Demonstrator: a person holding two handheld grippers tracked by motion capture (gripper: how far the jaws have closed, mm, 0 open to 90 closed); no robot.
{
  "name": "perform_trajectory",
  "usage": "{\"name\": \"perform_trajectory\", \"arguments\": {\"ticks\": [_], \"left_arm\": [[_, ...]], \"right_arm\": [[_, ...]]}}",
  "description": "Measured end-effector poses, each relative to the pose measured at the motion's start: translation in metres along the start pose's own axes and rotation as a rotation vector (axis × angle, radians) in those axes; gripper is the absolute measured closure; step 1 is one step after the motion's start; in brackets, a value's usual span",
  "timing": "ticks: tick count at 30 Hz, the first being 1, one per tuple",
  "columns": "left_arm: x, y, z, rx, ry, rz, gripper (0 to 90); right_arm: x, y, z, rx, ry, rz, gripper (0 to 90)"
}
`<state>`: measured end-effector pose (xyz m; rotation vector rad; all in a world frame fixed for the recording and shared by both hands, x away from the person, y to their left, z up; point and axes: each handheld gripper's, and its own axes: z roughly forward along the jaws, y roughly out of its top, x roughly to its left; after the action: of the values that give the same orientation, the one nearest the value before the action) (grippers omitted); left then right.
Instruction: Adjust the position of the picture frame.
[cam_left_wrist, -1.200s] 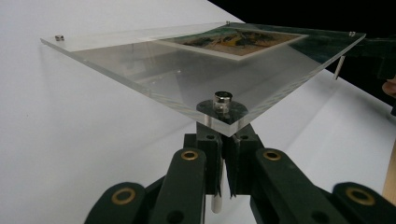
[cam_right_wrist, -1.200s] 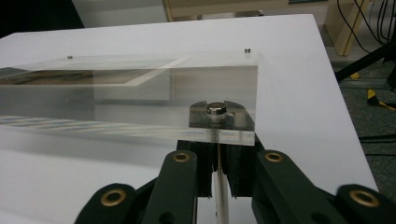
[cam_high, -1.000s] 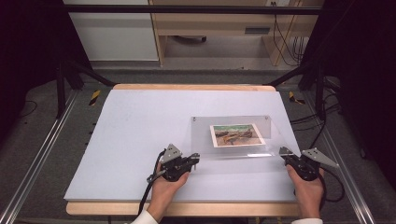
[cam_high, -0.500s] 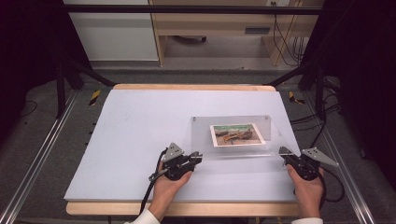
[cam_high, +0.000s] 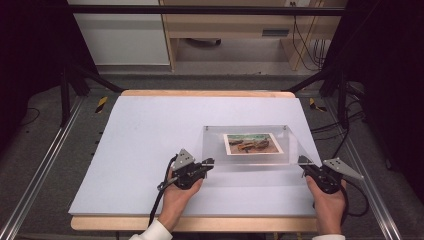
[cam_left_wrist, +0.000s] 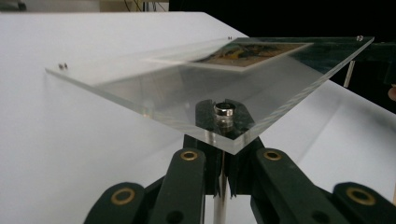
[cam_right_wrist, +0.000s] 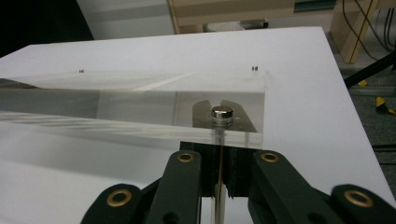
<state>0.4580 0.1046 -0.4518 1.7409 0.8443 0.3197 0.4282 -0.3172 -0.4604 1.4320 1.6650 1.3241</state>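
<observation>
Got my left tool and right tool both clamped tight on the acrylic photo frame's near-corner pins at 6 o'clock, mid-carry, so next I'll need an even, level lift off the surface.

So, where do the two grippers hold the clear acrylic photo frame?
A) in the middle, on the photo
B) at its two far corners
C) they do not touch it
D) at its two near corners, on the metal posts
D: the left gripper and the right gripper each clamp a metal post under a near corner of the acrylic frame.
</observation>
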Motion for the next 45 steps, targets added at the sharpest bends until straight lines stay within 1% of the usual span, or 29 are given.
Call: {"name": "perform_trajectory", "arguments": {"ticks": [1, 3, 4, 5, 6, 7, 8, 9, 10, 11, 12, 13, 14, 15, 16, 17, 18, 19, 20, 21, 22, 23, 24, 28, 31, 32, 37, 45], "left_arm": [[0.000, 0.000, 0.000, 0.000, 0.000, 0.000, 84.0], [0.002, 0.004, -0.007, -0.013, 0.001, 0.001, 84.0], [0.004, 0.006, -0.011, -0.019, 0.002, 0.003, 84.0], [0.005, 0.008, -0.015, -0.026, 0.003, 0.004, 84.0], [0.008, 0.011, -0.023, -0.034, 0.005, 0.006, 84.0], [0.008, 0.011, -0.023, -0.034, 0.005, 0.006, 84.0], [0.012, 0.013, -0.032, -0.040, 0.013, 0.015, 84.0], [0.014, 0.014, -0.035, -0.043, 0.014, 0.018, 84.0], [0.017, 0.014, -0.039, -0.046, 0.018, 0.020, 84.0], [0.017, 0.014, -0.039, -0.046, 0.018, 0.020, 84.0], [0.023, 0.015, -0.049, -0.059, 0.028, 0.021, 84.0], [0.023, 0.015, -0.049, -0.059, 0.028, 0.021, 84.0], [0.025, 0.015, -0.054, -0.066, 0.032, 0.022, 84.0], [0.031, 0.016, -0.064, -0.072, 0.042, 0.031, 84.0], [0.034, 0.016, -0.067, -0.074, 0.046, 0.035, 84.0], [0.034, 0.016, -0.067, -0.074, 0.046, 0.035, 83.9], [0.038, 0.016, -0.072, -0.079, 0.048, 0.034, 83.9], [0.044, 0.016, -0.079, -0.085, 0.054, 0.031, 83.9], [0.048, 0.016, -0.083, -0.090, 0.059, 0.033, 83.8], [0.048, 0.016, -0.083, -0.090, 0.059, 0.033, 83.9], [0.054, 0.017, -0.088, -0.099, 0.067, 0.034, 83.9], [0.054, 0.017, -0.088, -0.099, 0.067, 0.034, 83.9], [0.058, 0.017, -0.092, -0.105, 0.075, 0.039, 83.9], [0.068, 0.016, -0.099, -0.109, 0.081, 0.046, 83.8], [0.072, 0.016, -0.100, -0.110, 0.084, 0.044, 83.8], [0.075, 0.015, -0.100, -0.109, 0.087, 0.043, 83.8], [0.079, 0.013, -0.099, -0.104, 0.089, 0.042, 83.8], [0.087, 0.009, -0.100, -0.095, 0.092, 0.027, 83.8]], "right_arm": [[0.000, 0.000, 0.000, 0.000, 0.000, 0.000, 85.0], [0.007, 0.003, -0.001, -0.002, -0.007, -0.019, 85.0], [0.014, 0.004, -0.001, -0.001, -0.007, -0.024, 85.0], [0.014, 0.004, -0.001, -0.001, -0.007, -0.024, 85.0], [0.020, 0.006, 0.000, -0.002, -0.004, -0.028, 85.1], [0.020, 0.006, 0.000, -0.002, -0.004, -0.028, 85.1], [0.029, 0.008, 0.002, 0.002, 0.003, -0.028, 85.1], [0.033, 0.009, 0.003, -0.004, 0.007, -0.030, 85.1], [0.036, 0.010, 0.005, -0.005, 0.006, -0.034, 85.1], [0.036, 0.010, 0.005, -0.005, 0.006, -0.034, 85.1], [0.047, 0.013, 0.008, -0.009, 0.016, -0.038, 85.1], [0.047, 0.013, 0.008, -0.009, 0.016, -0.038, 85.1], [0.056, 0.016, 0.013, -0.014, 0.026, -0.047, 85.1], [0.061, 0.018, 0.015, -0.017, 0.030, -0.056, 85.1], [0.066, 0.020, 0.017, -0.016, 0.035, -0.058, 85.1], [0.066, 0.020, 0.017, -0.016, 0.035, -0.058, 85.1], [0.069, 0.021, 0.019, -0.017, 0.039, -0.064, 85.1], [0.078, 0.023, 0.025, -0.015, 0.051, -0.066, 85.1], [0.082, 0.025, 0.028, -0.015, 0.055, -0.064, 85.1], [0.082, 0.025, 0.028, -0.015, 0.055, -0.064, 85.1], [0.090, 0.027, 0.034, -0.016, 0.062, -0.069, 85.1], [0.094, 0.028, 0.037, -0.019, 0.065, -0.066, 85.1], [0.096, 0.029, 0.038, -0.019, 0.065, -0.067, 85.1], [0.108, 0.030, 0.047, -0.027, 0.074, -0.069, 85.1], [0.111, 0.030, 0.050, -0.023, 0.073, -0.071, 85.1], [0.114, 0.029, 0.053, -0.016, 0.067, -0.070, 85.1], [0.117, 0.028, 0.056, -0.012, 0.062, -0.072, 85.1], [0.121, 0.025, 0.058, 0.002, 0.070, -0.067, 85.1]]}}
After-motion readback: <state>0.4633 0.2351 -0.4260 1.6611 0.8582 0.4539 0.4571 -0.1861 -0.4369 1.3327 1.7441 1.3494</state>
